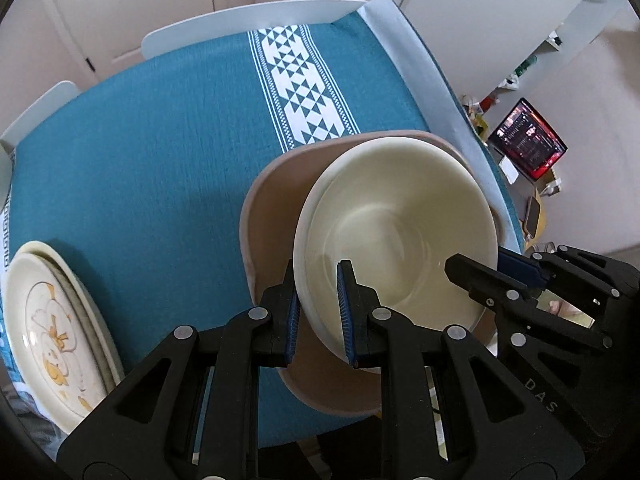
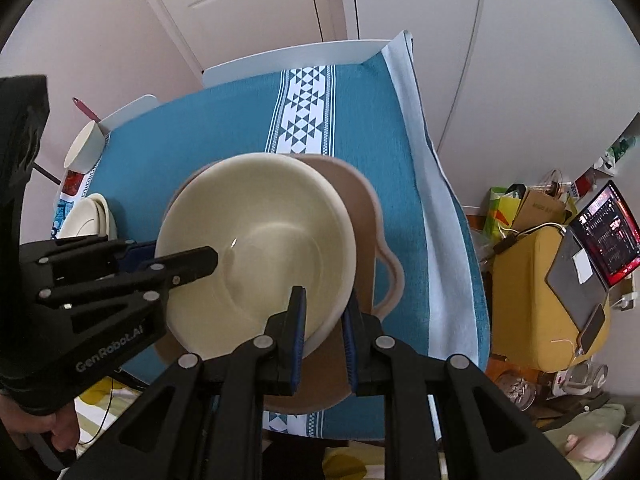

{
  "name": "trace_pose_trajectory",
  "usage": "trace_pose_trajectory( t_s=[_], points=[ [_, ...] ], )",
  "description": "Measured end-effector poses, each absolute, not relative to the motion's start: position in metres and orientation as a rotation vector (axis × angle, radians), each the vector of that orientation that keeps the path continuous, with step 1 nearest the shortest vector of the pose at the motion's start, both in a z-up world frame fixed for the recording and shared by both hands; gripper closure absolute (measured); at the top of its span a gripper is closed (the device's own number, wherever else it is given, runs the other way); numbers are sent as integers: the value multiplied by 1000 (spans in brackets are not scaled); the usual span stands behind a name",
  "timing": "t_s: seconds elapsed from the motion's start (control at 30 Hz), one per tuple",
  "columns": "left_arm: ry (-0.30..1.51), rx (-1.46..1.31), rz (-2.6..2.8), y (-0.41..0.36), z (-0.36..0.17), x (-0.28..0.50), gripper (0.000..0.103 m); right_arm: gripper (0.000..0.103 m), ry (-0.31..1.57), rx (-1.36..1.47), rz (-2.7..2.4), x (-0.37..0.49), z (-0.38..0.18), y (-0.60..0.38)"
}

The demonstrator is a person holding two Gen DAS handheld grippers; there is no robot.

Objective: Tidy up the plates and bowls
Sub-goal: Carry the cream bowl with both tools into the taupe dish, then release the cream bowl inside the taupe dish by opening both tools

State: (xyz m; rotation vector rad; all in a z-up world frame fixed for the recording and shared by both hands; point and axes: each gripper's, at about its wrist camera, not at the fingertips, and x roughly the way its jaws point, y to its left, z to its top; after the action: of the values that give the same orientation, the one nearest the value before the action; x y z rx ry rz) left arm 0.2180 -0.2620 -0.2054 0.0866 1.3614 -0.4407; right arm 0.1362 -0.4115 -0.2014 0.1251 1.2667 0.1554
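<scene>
A cream bowl (image 1: 400, 220) (image 2: 260, 232) is held by both grippers over a tan dish with side handles (image 1: 276, 208) (image 2: 366, 208) on the teal tablecloth. My left gripper (image 1: 318, 270) is shut on the bowl's near-left rim, one pad inside and one outside. My right gripper (image 2: 325, 300) is shut on the opposite rim in the same way. Each gripper also shows in the other's view: the right gripper (image 1: 488, 268) and the left gripper (image 2: 176, 256). Whether the bowl touches the tan dish I cannot tell.
A stack of cream plates with an orange flower pattern (image 1: 52, 328) (image 2: 88, 216) lies at the table's left. A cream cup (image 2: 84, 148) stands at the far left edge. The table edge (image 1: 440, 92) is close on the right, with a laptop (image 2: 608, 232) and clutter beyond.
</scene>
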Motion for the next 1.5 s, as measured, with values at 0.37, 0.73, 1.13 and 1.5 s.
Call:
trace_pose_trajectory(
  t_s=[0.37, 0.73, 1.13, 1.5],
  points=[
    [1378, 113, -439, -265, -215, 221, 87, 87, 1286, 140, 168, 138, -206, -412],
    [1338, 155, -445, -268, -200, 219, 74, 87, 1286, 226, 165, 134, -200, -423],
    [1228, 127, -439, -241, -132, 219, 67, 87, 1175, 254, 186, 139, -143, -424],
    [1072, -58, -157, -102, -58, 275, 21, 19, 1026, 218, 460, 225, -75, -331]
  ],
)
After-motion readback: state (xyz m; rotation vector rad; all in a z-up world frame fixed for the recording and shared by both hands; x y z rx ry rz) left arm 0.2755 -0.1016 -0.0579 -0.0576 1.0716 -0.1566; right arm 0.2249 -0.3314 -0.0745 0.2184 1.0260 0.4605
